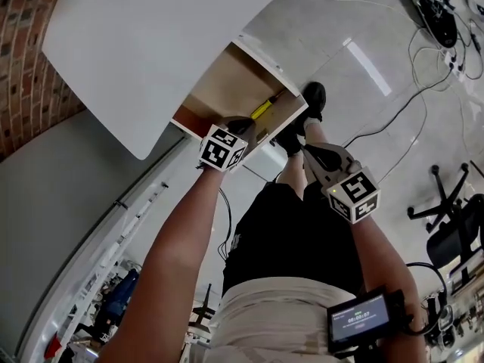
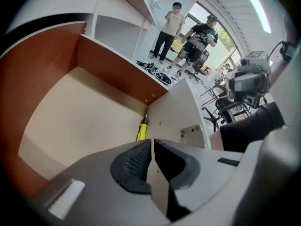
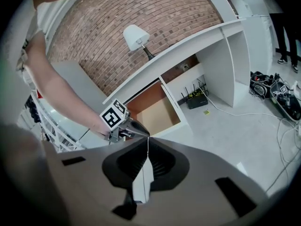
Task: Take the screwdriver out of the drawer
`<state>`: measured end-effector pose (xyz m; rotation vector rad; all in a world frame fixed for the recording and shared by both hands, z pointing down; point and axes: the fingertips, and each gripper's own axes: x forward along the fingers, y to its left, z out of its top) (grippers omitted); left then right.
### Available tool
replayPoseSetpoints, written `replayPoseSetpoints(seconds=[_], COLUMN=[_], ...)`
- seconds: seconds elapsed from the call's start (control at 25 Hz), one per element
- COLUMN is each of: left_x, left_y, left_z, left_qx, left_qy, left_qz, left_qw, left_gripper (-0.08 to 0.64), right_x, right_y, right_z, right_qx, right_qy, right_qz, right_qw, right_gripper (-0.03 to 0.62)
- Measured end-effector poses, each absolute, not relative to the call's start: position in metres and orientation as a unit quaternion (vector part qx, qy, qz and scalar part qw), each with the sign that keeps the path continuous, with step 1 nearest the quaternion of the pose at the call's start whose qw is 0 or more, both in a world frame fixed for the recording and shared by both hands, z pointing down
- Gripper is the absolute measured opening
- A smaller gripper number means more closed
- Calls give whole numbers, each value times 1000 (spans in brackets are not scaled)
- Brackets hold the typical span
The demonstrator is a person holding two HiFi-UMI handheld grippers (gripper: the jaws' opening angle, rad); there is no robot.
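The yellow-handled screwdriver lies inside the open wooden drawer, which is pulled out from under the white table. In the left gripper view the screwdriver rests along the drawer's right wall, near the back corner. My left gripper hovers at the drawer's front edge, shut and holding nothing, a short way from the screwdriver; its jaws meet just in front of the handle. My right gripper hangs lower right, outside the drawer, shut and empty. From there I see the left gripper and the drawer.
A brick wall and a lamp stand behind the table. Cables trail over the tiled floor, and office chairs stand at the right. Two people stand far off. My legs and shoes are below the drawer.
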<state>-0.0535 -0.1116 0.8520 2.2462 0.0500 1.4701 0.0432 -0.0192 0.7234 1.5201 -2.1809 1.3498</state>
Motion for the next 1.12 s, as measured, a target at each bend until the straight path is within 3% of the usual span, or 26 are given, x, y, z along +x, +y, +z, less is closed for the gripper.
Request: replayPoseSetpoints(seconds=[0.28,0.4,1.12], left_x=[-47,-48,-41], left_y=[-117,-116,-119], left_z=[882,898,927], left_qx=[809,798,776], left_qy=[32,47,90], left_qz=[554,573,619], left_qw=[194,181,81], left_gripper=[15,98,87], right_x=[47,47,57], right_y=[-10,-7,9], right_z=[736,740,756], right_qx=[518,520,521], right_qy=[-719,-716,-698], right_qz=[459,462,485], right_qw=[72,71,75], right_gripper=[8,8,8])
